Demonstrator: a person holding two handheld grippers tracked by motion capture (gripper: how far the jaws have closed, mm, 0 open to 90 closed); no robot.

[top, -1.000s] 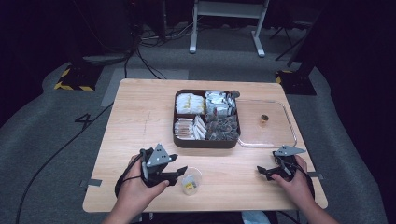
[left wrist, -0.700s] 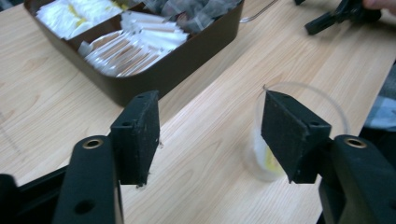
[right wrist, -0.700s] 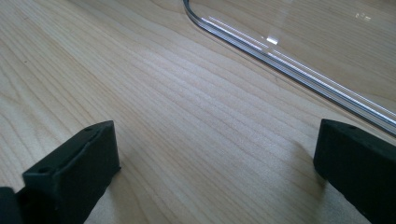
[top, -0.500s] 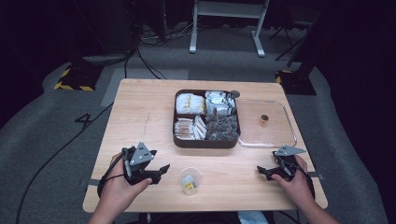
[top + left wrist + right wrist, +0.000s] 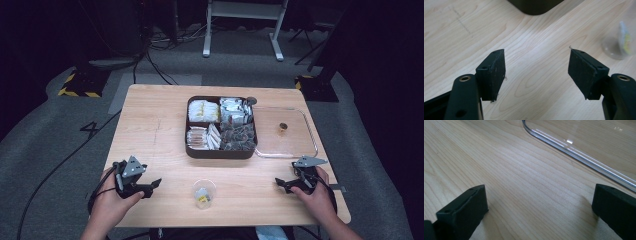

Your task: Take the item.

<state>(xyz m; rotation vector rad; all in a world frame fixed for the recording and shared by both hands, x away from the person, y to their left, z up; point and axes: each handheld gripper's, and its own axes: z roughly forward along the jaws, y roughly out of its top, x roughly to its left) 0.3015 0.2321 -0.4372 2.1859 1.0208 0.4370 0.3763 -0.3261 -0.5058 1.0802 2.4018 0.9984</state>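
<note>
**Cup set down, both grippers parked at the near edge**

The small clear cup (image 5: 204,193) stands upright on the wooden table (image 5: 150,125) near the front edge, between the two hands, with a yellow-and-white sachet inside it; it sits there free, touched by nothing. It lies well in front of the dark divided box (image 5: 222,128), whose four compartments hold sorted packets, so the cup reads as the place where a chosen packet ends up.

The left gripper (image 5: 150,186) rests low at the near left corner, well apart from the cup. Its jaws have just been opening and stand spread with only bare wood between them, as the left gripper view shows, with the cup (image 5: 619,42) off to the side. That fits a release followed by a retreat.

The right gripper (image 5: 281,184) lies at the near right, its jaws wide apart and empty over the table, just short of the clear lid (image 5: 285,131) that lies flat beside the box. The lid is placed aside so the compartments stay reachable
</note>
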